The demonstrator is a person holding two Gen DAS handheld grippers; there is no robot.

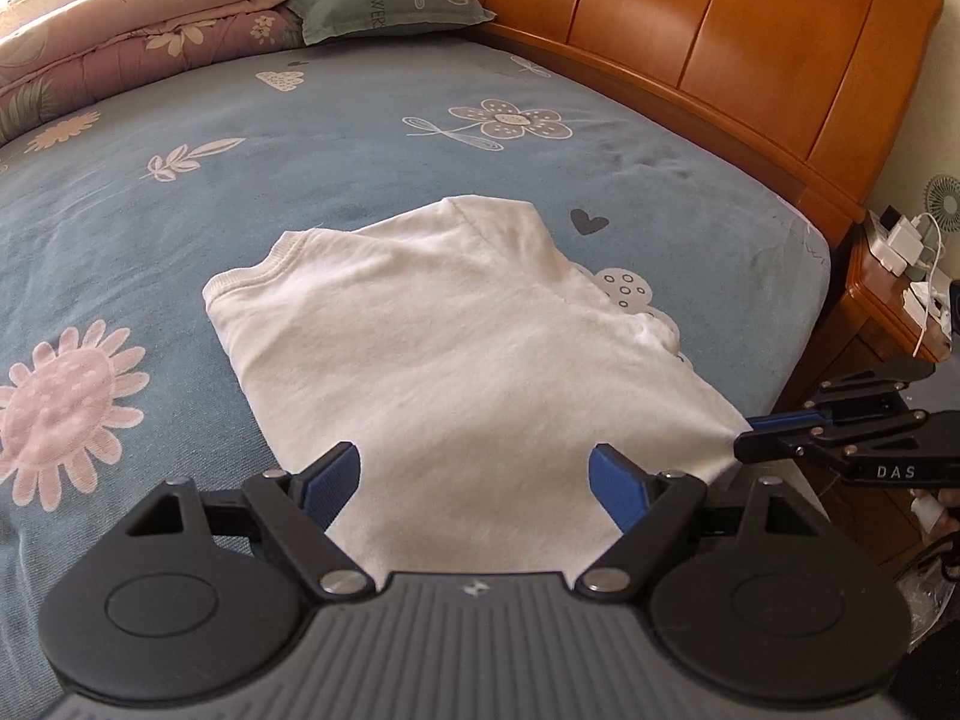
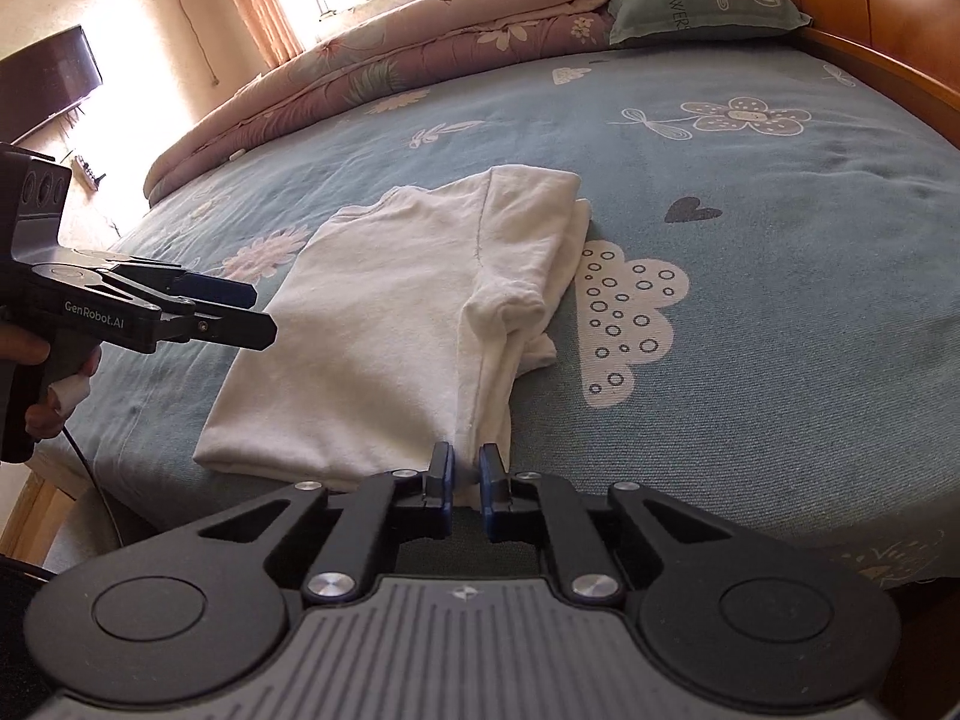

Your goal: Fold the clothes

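Observation:
A white T-shirt [image 1: 456,348] lies on the bed, folded lengthwise into a long strip, its collar at the far end. My left gripper [image 1: 474,474] hovers open over the shirt's near hem, blue pads wide apart and nothing pinched between them. My right gripper [image 2: 467,468] is shut on the shirt's [image 2: 384,324] near right corner, with a bit of white cloth squeezed between its pads. The left wrist view shows the right gripper [image 1: 744,435] at that same corner, by the bed's edge. A hand holds the left gripper [image 2: 258,312] above the shirt's left side.
The blue-green flowered sheet [image 1: 360,138] covers the bed. A wooden headboard [image 1: 720,36] runs along the far right side. A green pillow [image 1: 384,0] and a rolled quilt [image 1: 138,30] lie at the far end. A nightstand [image 1: 888,294] with chargers stands past the bed's edge.

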